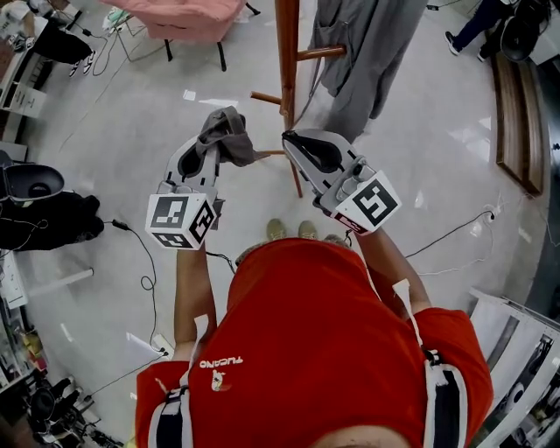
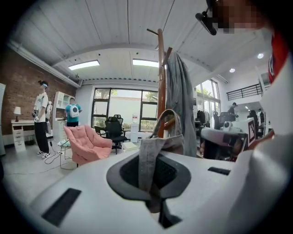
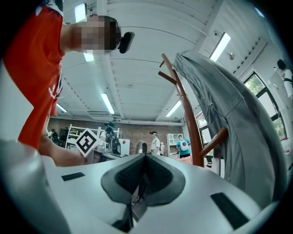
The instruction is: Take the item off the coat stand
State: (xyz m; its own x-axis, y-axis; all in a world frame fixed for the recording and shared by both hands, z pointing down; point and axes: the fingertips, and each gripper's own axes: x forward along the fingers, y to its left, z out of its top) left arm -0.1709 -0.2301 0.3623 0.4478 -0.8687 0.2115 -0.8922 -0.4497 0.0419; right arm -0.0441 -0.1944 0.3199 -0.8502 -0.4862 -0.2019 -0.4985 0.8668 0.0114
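Note:
A crumpled grey fabric item (image 1: 226,133) sits in my left gripper (image 1: 207,149), which is shut on it just left of the wooden coat stand (image 1: 287,52). In the left gripper view a grey strip of the item (image 2: 147,157) is clamped between the dark pads, and its loop rises in front of the stand (image 2: 161,77). My right gripper (image 1: 294,140) is shut with nothing in it, its tip close to the stand's pole. A long grey coat (image 1: 367,52) hangs on the stand's right side and fills the right of the right gripper view (image 3: 238,132).
A pink armchair (image 1: 188,17) stands behind the stand. A wooden bench (image 1: 516,122) runs along the right. Cables (image 1: 144,262) trail over the floor at the left, near a black bag (image 1: 52,219). People (image 2: 41,119) stand by the far brick wall.

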